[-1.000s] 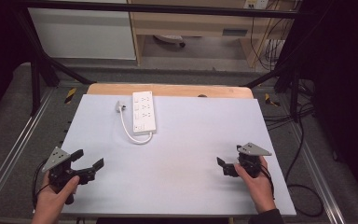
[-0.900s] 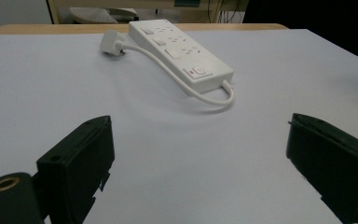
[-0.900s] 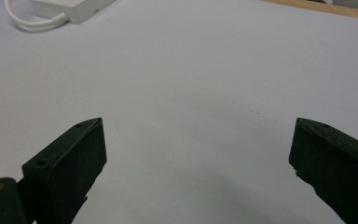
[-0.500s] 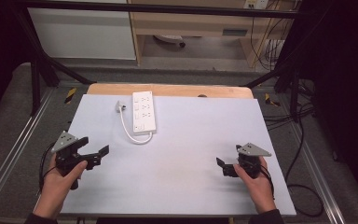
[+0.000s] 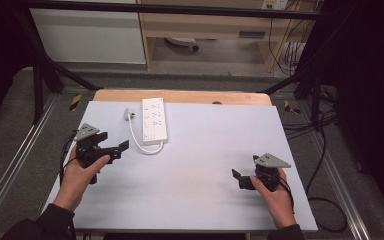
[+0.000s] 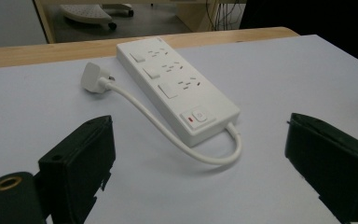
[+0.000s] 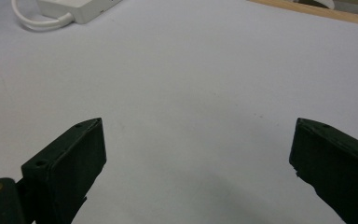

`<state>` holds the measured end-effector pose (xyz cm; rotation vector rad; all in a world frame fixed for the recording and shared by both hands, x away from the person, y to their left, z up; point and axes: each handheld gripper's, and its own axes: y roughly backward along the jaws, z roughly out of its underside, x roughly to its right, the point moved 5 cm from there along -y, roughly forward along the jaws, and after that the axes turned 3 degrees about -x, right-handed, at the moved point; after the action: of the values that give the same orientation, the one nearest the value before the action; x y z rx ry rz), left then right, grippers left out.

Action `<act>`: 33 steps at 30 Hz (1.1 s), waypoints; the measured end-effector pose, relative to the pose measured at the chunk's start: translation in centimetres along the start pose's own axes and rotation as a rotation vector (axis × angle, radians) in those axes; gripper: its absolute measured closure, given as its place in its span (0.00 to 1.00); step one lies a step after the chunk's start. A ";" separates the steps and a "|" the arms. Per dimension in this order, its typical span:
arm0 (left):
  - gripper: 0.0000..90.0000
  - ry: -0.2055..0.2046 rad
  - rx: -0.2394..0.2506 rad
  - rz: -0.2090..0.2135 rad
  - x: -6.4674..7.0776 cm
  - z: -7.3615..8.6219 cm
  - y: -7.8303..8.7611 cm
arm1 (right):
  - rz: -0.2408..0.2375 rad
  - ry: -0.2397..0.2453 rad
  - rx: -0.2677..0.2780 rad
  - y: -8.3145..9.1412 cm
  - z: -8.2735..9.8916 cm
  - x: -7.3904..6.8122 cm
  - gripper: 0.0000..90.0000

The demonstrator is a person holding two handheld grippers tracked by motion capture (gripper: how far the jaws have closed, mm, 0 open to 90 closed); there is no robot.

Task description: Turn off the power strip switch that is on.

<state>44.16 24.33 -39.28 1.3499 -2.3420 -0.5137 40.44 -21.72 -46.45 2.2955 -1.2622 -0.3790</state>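
Now both grippers hover with jaws spread wide, nothing held — the white power strip (image 5: 154, 121) lies untouched on the table.

Seen from the high view, the left gripper (image 5: 114, 150) sits at the table's left side, just beside the strip's looping white cable (image 5: 139, 145), jaws parted and pointed toward it. Its own view looks straight at the strip — switches, sockets and a small red light on the near end — with the white plug (image 6: 91, 77) lying just beside it near the wooden table edge (image 5: 180, 96). Well apart, the right gripper (image 5: 241, 179) rests low over the bare pale tabletop (image 5: 210, 140), jaws likewise released.
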 end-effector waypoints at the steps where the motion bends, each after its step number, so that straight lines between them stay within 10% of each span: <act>1: 0.09 0.003 -0.001 0.000 -0.1 -0.2 -0.2 | 0.000 0.000 0.000 0.0 0.0 0.0 0.05; 23: 0.18 -0.022 0.001 -0.028 -0.5 -2.9 -4.3 | -0.006 -0.001 0.008 0.2 -0.1 -0.1 0.05; 33: 0.46 -0.051 0.009 -0.047 -0.4 -3.7 -5.3 | -0.005 -0.002 0.003 0.1 -0.1 -0.1 0.05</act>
<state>50.10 21.75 -38.80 1.4153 -2.3604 -0.5584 40.33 -21.66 -46.28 2.3018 -1.2593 -0.3807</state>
